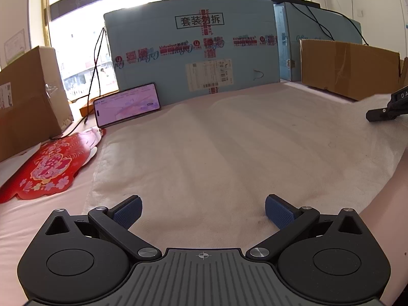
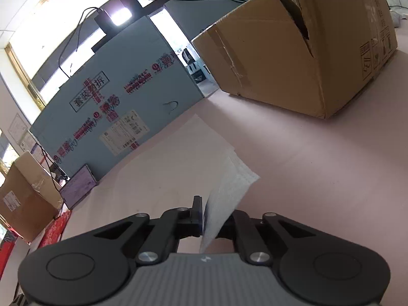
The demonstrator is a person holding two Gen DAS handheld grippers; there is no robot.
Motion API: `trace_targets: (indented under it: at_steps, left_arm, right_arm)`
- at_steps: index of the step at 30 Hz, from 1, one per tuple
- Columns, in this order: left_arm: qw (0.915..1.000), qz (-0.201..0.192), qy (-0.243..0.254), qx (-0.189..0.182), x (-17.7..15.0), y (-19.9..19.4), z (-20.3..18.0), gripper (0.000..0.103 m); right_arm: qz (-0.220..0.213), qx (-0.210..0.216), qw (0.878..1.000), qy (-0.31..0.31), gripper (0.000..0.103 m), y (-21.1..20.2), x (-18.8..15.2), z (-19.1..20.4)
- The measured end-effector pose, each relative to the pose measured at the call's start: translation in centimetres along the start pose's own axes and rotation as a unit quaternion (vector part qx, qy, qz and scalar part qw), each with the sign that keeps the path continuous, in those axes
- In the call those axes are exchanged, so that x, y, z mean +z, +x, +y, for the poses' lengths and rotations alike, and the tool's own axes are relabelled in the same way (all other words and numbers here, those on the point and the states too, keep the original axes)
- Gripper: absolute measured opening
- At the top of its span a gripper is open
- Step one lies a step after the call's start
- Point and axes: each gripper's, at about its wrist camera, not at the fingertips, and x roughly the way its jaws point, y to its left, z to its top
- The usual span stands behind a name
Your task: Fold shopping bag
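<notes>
The white textured shopping bag lies spread flat on the pink table cover. My left gripper hovers low over its near edge, open, with nothing between the blue pads. In the right wrist view the bag stretches away flat, and one corner is lifted off the table. My right gripper is shut on that lifted corner, the sheet standing between its fingers. The right gripper's tip shows at the left view's right edge.
A large light-blue carton stands behind the bag with a phone leaning on it. Brown cardboard boxes sit at the left and right. A red decorated card lies left of the bag. A forearm is at right.
</notes>
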Motion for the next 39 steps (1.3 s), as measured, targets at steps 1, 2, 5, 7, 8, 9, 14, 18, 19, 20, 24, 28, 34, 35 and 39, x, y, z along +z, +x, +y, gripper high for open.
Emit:
trace_targets:
  at_steps: [1,2,5,7,8,9,14,18,19,20,24,28,34,35,39]
  left_arm:
    - [1.0,0.0,-0.001,0.0,0.0,0.0,0.0,0.103]
    - [1.0,0.0,-0.001,-0.001,0.0,0.0,0.0,0.103]
    - [1.0,0.0,-0.003,-0.002,0.0,0.0,0.1,0.103]
    - [1.0,0.0,-0.004,-0.001,0.0,0.0,0.1,0.103]
    - [1.0,-0.003,-0.005,0.002,0.0,-0.1,0.1,0.103]
    - [0.9999,-0.008,-0.008,0.007,0.0,-0.3,0.2,0.103]
    - [0.9973,-0.031,-0.046,0.049,-0.8,-2.8,2.7,0.103]
    - [0.989,0.008,-0.058,0.136,-2.4,-3.8,5.1,0.103]
    - [0.9871,0.013,-0.065,0.146,-2.8,-4.0,5.6,0.103]
    - [0.9858,0.014,-0.072,0.151,-3.0,-4.2,5.9,0.103]
    - [0.9823,0.014,-0.094,0.162,-3.8,-4.9,6.7,0.103]
    - [0.9821,0.008,-0.099,0.16,-4.1,-5.3,6.7,0.103]
    - [0.9812,0.005,-0.108,0.16,-4.4,-5.4,6.7,0.103]
    - [0.9811,0.005,-0.109,0.16,-4.5,-5.4,6.7,0.103]
    - [0.9798,0.005,-0.114,0.164,-4.5,-5.5,6.9,0.103]
  right_arm:
    - [-0.011,0.014,1.0,-0.009,0.002,-0.3,0.0,0.5]
    - [-0.019,0.026,0.999,-0.016,0.002,-0.5,0.1,0.9]
    - [-0.038,0.087,0.994,-0.044,0.002,-0.8,0.3,2.9]
    - [-0.043,0.132,0.988,-0.071,0.002,-0.7,0.2,4.8]
    - [-0.042,0.158,0.983,-0.087,0.002,-0.4,0.0,6.0]
    - [-0.038,0.179,0.978,-0.099,0.002,-0.1,-0.2,7.1]
    - [-0.007,0.257,0.955,-0.147,0.002,1.4,-1.6,12.1]
    - [0.0,0.304,0.931,-0.204,0.002,1.8,-3.3,15.6]
    - [0.01,0.318,0.922,-0.22,0.002,2.0,-4.1,16.7]
    - [0.024,0.329,0.915,-0.231,0.002,2.4,-4.7,17.6]
    - [0.073,0.349,0.896,-0.263,0.002,3.8,-7.1,20.0]
    - [0.152,0.351,0.883,-0.272,0.002,5.4,-9.4,21.6]
    - [0.168,0.335,0.878,-0.297,0.003,5.0,-10.8,23.2]
    - [0.174,0.336,0.877,-0.297,0.007,5.0,-11.1,23.2]
    - [0.19,0.359,0.869,-0.283,0.049,4.9,-11.5,23.2]
